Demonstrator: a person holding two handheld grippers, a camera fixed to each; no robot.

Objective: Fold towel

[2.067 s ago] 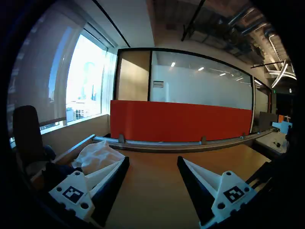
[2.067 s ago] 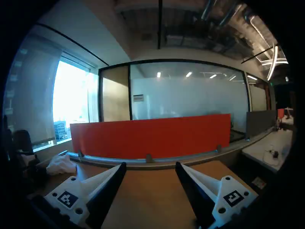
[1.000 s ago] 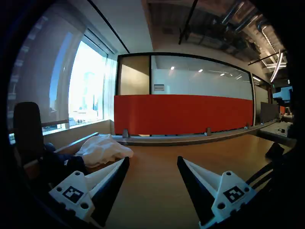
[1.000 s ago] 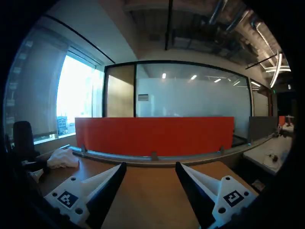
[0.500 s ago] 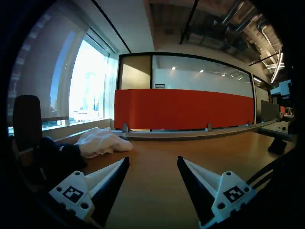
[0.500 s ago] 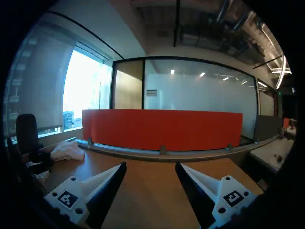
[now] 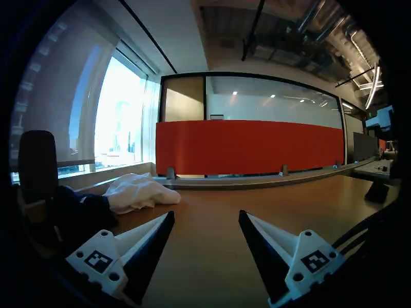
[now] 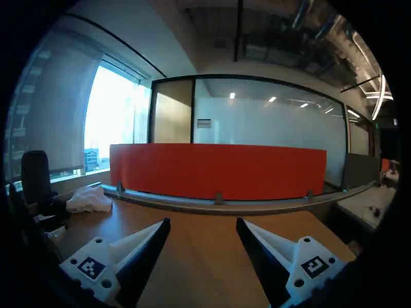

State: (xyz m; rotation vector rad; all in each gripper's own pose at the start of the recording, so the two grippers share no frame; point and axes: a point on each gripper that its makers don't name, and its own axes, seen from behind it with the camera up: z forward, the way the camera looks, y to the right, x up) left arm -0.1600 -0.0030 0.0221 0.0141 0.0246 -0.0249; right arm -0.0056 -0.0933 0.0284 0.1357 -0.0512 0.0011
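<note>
In the left gripper view, the left gripper [image 7: 205,213] hangs low over the wooden bench [image 7: 216,197], its fingers spread apart with nothing between them. The towel [image 7: 141,191] lies on the bench as a crumpled white heap in front of the left end of the red divider [image 7: 246,146], ahead of the gripper and not touching it. A dark bundle [image 7: 77,213] sits just beside the towel, on the side away from the divider.

In the right gripper view, the right gripper [image 8: 203,219] is likewise parted and empty, facing the middle of the divider [image 8: 216,169] over bare bench [image 8: 205,246]. The towel [image 8: 90,199] shows small near the divider's left end, well apart from this gripper.

The towel looks soft, light and limp, so it will likely sag and drape from any pinch rather than hold a shape. No corner or hem can be made out in the heap. A fair first hold would be a raised outer fold, to draw it out before the divider's middle and spread it flat, then take two corners.
</note>
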